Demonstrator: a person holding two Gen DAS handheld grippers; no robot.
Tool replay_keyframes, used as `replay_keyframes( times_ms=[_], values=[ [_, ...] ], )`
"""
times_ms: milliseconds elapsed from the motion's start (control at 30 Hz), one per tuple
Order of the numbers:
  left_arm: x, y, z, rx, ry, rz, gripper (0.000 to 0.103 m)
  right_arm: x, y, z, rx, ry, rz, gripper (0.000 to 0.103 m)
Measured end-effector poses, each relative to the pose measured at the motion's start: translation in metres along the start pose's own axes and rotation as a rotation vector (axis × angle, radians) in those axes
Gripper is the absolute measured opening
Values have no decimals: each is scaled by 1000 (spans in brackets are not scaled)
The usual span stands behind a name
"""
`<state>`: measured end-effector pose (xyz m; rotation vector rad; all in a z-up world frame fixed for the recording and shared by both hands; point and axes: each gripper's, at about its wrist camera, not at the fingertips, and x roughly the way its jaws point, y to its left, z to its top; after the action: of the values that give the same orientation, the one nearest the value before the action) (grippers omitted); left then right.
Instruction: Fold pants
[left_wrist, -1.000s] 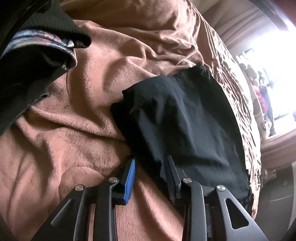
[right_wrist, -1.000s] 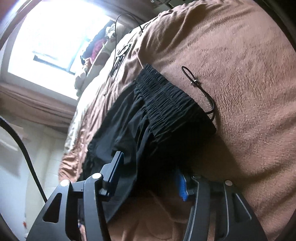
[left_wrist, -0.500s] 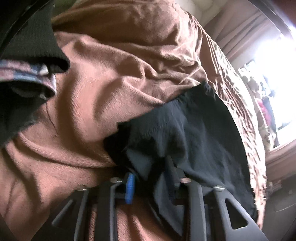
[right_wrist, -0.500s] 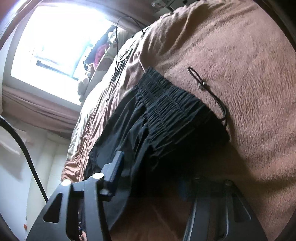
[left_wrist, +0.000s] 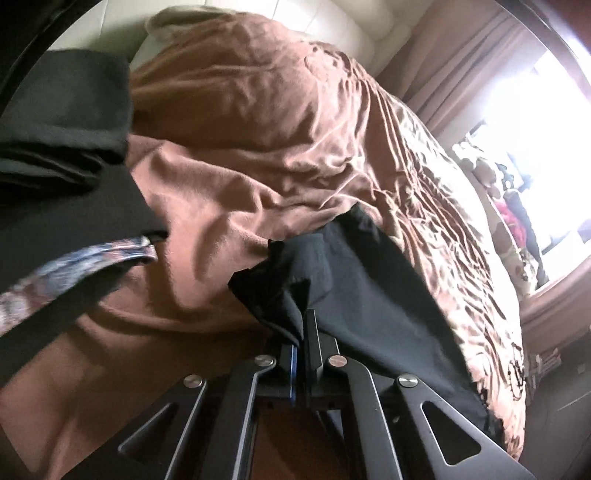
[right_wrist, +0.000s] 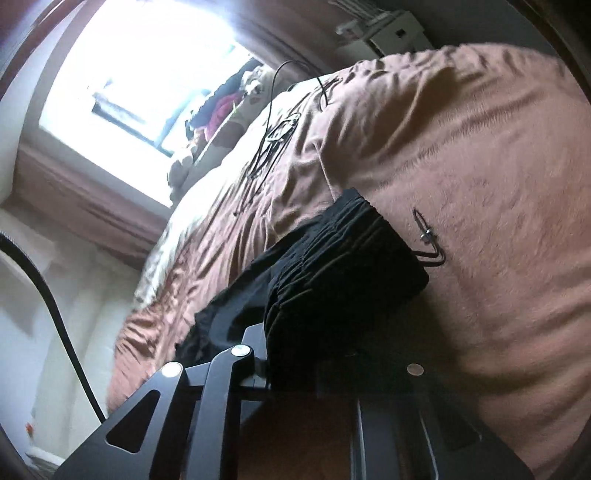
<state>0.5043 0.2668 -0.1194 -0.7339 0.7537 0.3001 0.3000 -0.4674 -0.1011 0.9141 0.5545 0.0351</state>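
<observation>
Soft, limp black pants (left_wrist: 369, 288) sag from left tongs (left_wrist: 300, 332) clamped on a hem corner; right tongs (right_wrist: 295, 354) closing around the bunched waistband (right_wrist: 343, 258)

The right tongs (right_wrist: 295, 354) have their tips buried under the bunched waistband (right_wrist: 343, 273), so their grip can't be seen. A dark garment pile (left_wrist: 62, 155) runs off the left edge, blurred. Things on the window sill (left_wrist: 513, 218) at right are overexposed and indistinct.
</observation>
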Motion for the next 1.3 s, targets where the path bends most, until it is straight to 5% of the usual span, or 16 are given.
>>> replay_keyframes(
  times_ms=[367,900,1300],
  values=[
    [-68,8,-32,37,16,-30,2,-49,9,10,-72,27,-38,11],
    [-151,68,-103,6,40,-44,2,-116,14,16,-153,82,-72,11],
    [-141,99,-132,-33,92,-49,2,-113,-1,10,-167,119,-137,11]
  ],
)
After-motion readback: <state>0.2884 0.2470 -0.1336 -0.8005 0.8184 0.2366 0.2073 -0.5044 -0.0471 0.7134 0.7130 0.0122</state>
